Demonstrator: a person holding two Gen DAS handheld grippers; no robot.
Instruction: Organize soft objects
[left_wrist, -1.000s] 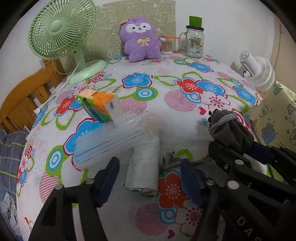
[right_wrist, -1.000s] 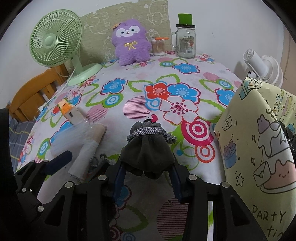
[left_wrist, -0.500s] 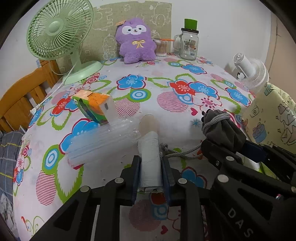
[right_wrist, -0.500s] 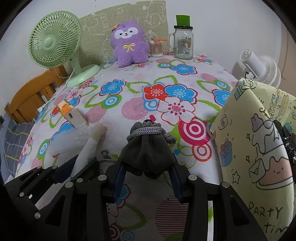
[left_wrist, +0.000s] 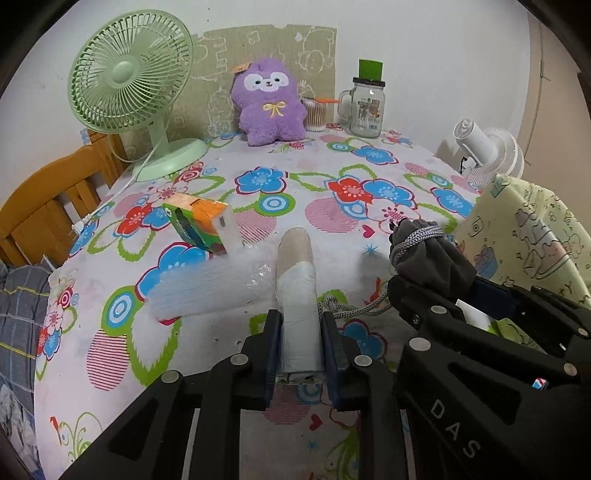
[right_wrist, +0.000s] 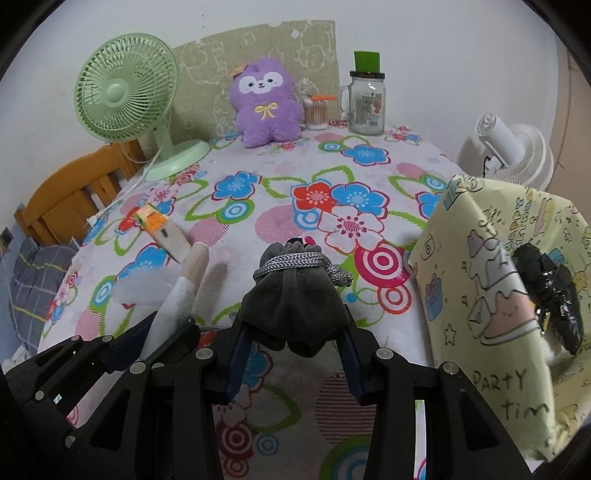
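Since my left tool (left_wrist: 300, 345) was spread wide a second ago and is now clamped on the near end of the white paper-wrapped roll with a tan cardboard tip (left_wrist: 297, 295), I judge that piece secured, its far end tilted up off the flower-print table (left_wrist: 369, 192) beside the clear plastic sleeve (left_wrist: 207, 288). My right tool (right_wrist: 291, 347) stays squeezed on the dark grey drawstring pouch (right_wrist: 295, 299), held above the table beside the yellow cartoon gift bag (right_wrist: 498, 295), likely their destination.
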